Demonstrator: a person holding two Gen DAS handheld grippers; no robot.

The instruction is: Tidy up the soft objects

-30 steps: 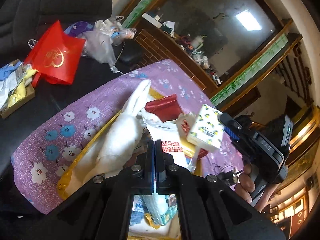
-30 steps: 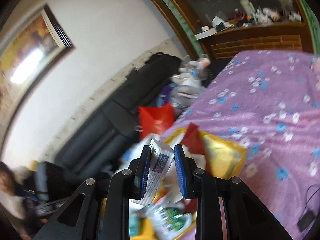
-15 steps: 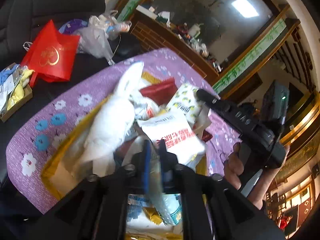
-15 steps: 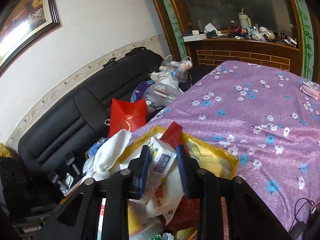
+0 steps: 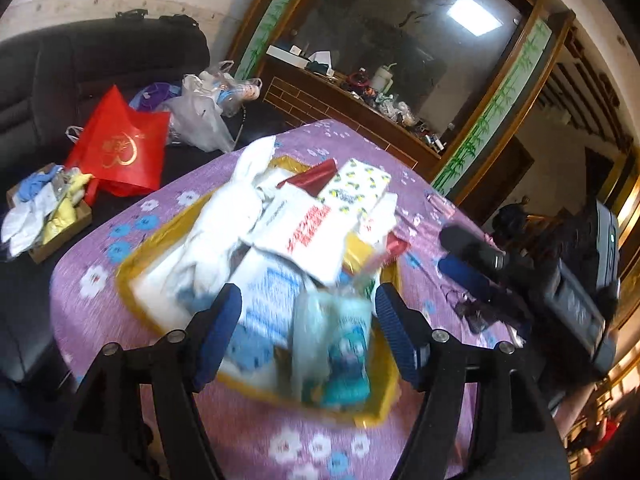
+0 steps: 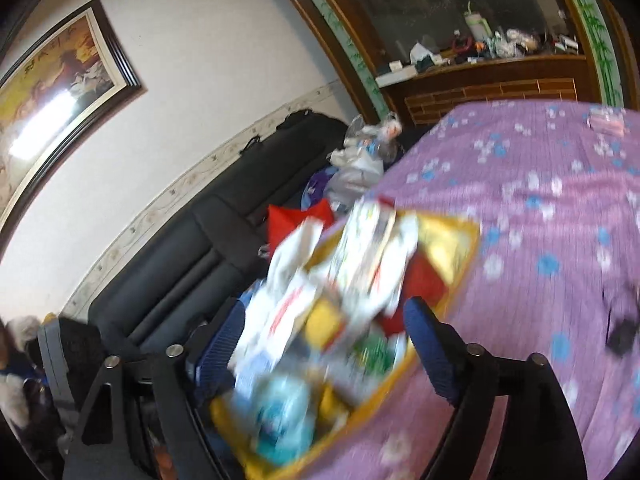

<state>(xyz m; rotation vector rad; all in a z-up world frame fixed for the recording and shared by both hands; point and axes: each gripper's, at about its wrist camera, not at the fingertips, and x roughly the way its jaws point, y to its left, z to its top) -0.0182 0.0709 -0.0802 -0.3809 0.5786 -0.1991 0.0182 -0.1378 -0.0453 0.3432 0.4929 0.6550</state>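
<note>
Nearest the left camera: left gripper [image 5: 308, 328] jaws have just been opening and now stand wide, released; the teal-and-white packet [image 5: 340, 352] shows between them, pads not pressing on it.
Right side: right gripper [image 6: 324, 344] jaws have just been opening too, now spread wide and clamping nothing; the printed pack they pinched half a second ago is out of the grip.
Meaning: both items look dropped into the pile; judged as a place step done, next pick still to come.
Task items: soft packs heaped in the yellow tray [image 5: 132, 276] on the counter with purple flowered cloth [image 5: 168, 200], tray near its edge.
Pile, middle: white cloth [image 5: 224, 232], white bag with red print [image 5: 304, 236], pack with lemon pattern [image 5: 356, 188], dark red pouch [image 5: 312, 178].
Writing, pile: red characters on the white bag, blurred, unreadable.
Beyond the counter: red bag [image 5: 120, 148] on the black sofa [image 5: 52, 80], gold heart-shaped emblem with characters, not legible.
Brands: none readable.
</note>
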